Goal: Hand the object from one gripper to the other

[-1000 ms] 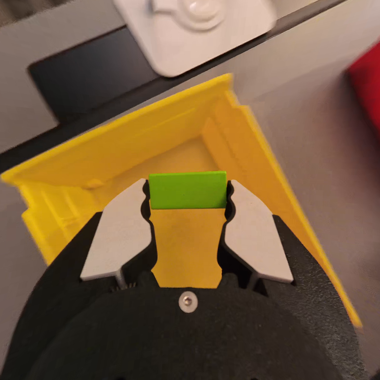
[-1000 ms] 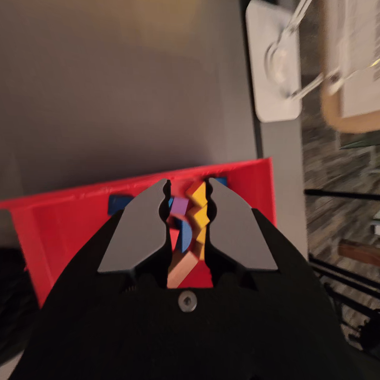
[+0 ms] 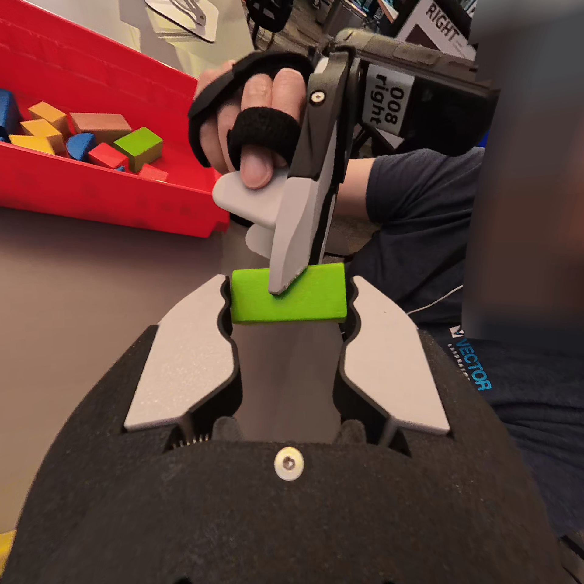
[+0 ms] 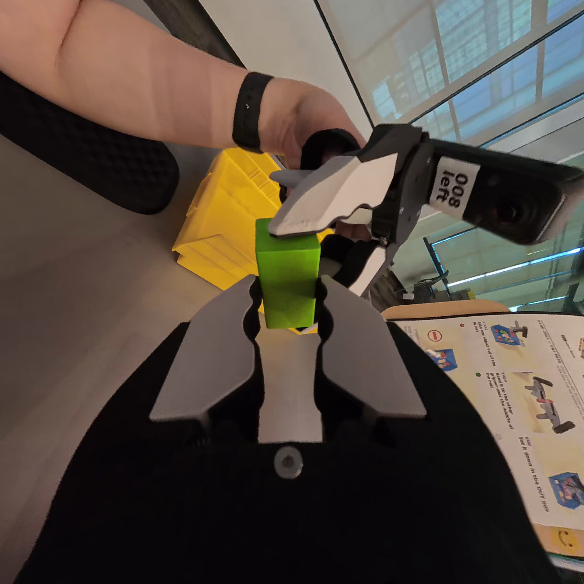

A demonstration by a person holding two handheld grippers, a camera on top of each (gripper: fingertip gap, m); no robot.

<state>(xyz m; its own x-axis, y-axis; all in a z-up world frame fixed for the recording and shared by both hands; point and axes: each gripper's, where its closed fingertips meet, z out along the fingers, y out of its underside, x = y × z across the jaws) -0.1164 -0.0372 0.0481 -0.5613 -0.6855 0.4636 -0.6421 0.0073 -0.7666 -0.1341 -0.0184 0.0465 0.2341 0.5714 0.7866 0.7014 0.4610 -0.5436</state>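
Left wrist view: over the grey desk (image 3: 79, 300), beside a red bin (image 3: 104, 202) of coloured blocks, the right tool (image 3: 279, 289), a second ago above that bin, now meets the left tool (image 3: 288, 297). Both pinch the green block (image 3: 303, 303), so release seems next. White stickers with writing mark both tools.

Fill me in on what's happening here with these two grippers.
A person holds a gripper in each hand, and both are clamped on one green block above the grey table. The left gripper grips its ends; the right gripper pinches its sides. This is mid-handover: neither has let go. A red bin of coloured blocks sits to one side, a yellow bin to the other.
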